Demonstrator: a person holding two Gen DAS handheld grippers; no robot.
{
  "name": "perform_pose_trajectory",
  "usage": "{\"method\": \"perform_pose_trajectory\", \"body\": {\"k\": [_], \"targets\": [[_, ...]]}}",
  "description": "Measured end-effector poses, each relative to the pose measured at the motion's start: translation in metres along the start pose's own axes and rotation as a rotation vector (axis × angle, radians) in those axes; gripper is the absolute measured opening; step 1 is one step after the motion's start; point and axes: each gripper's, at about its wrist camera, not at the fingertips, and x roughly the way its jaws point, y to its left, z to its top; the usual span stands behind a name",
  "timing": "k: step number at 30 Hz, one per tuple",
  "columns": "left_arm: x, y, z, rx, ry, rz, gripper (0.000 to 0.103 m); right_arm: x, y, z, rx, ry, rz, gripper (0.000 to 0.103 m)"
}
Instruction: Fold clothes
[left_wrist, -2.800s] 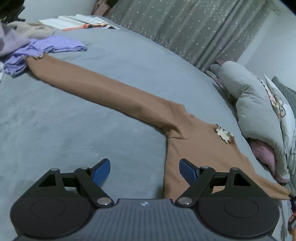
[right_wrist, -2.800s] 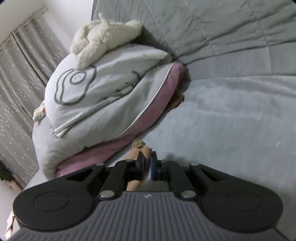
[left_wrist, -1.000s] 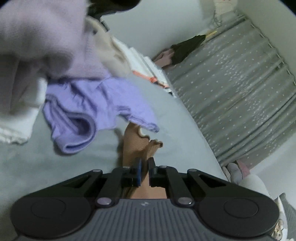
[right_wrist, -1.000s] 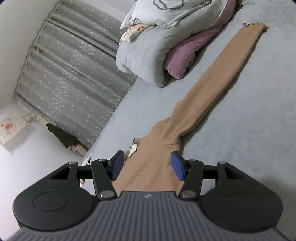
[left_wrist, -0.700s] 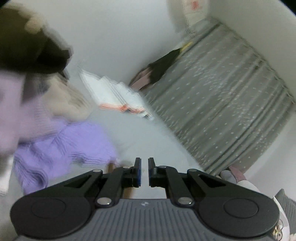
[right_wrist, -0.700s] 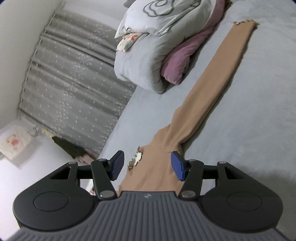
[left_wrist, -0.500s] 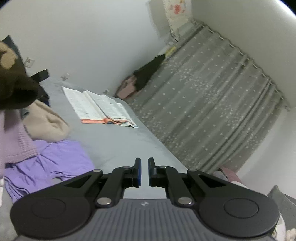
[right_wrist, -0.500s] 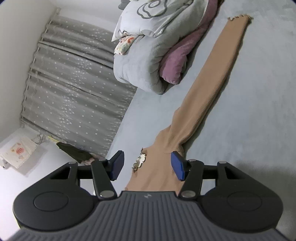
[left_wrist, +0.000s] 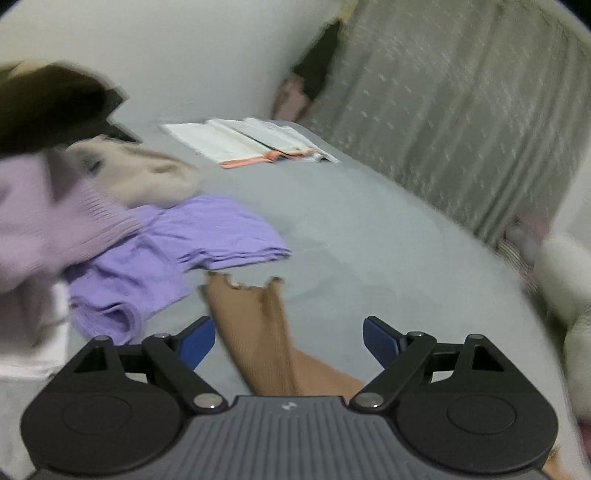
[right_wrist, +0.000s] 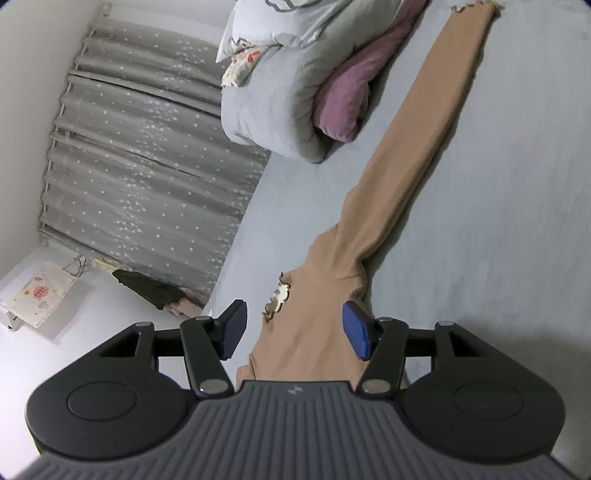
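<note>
A tan ribbed long-sleeved top (right_wrist: 391, 199) lies spread on the grey bed (right_wrist: 498, 221). In the right wrist view one sleeve stretches away to a frilled cuff (right_wrist: 476, 7) beside the bedding, and the scalloped neckline (right_wrist: 275, 299) shows near the fingers. My right gripper (right_wrist: 293, 328) hangs open above the top's body, holding nothing. In the blurred left wrist view the other sleeve's frilled cuff (left_wrist: 245, 291) lies flat on the bed (left_wrist: 362, 236). My left gripper (left_wrist: 288, 339) is open above that sleeve, with nothing between its blue pads.
A pile of clothes sits at the left: a purple top (left_wrist: 177, 251), a lilac knit (left_wrist: 48, 218), a beige garment (left_wrist: 147, 173). An open book (left_wrist: 251, 142) lies further back. Rolled grey and pink bedding (right_wrist: 306, 88) borders the right sleeve. Curtains (right_wrist: 147, 155) hang behind.
My left gripper, shut and lifted with the sleeve end half a second ago, has opened; the cuff now lies flat on the bed beside the purple top. The right gripper stays open, slightly higher.
</note>
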Motion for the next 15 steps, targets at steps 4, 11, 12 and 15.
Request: {"method": "perform_pose_trajectory", "body": {"k": [4, 11, 12, 15], "targets": [[0.025, -0.03, -0.012, 0.096, 0.011, 0.122, 0.088, 0.002, -0.002, -0.002, 0.005, 0.015, -0.005, 0.059], [0.071, -0.015, -0.011, 0.123, 0.057, 0.317, 0.032, 0.009, -0.008, -0.004, 0.052, 0.046, 0.006, 0.059], [0.073, -0.002, -0.008, 0.066, 0.065, 0.316, 0.013, 0.01, -0.009, -0.004, 0.059, 0.05, 0.007, 0.059], [0.07, 0.031, -0.002, -0.088, 0.056, 0.253, 0.004, 0.015, -0.009, -0.006, 0.066, 0.068, 0.012, 0.059]]}}
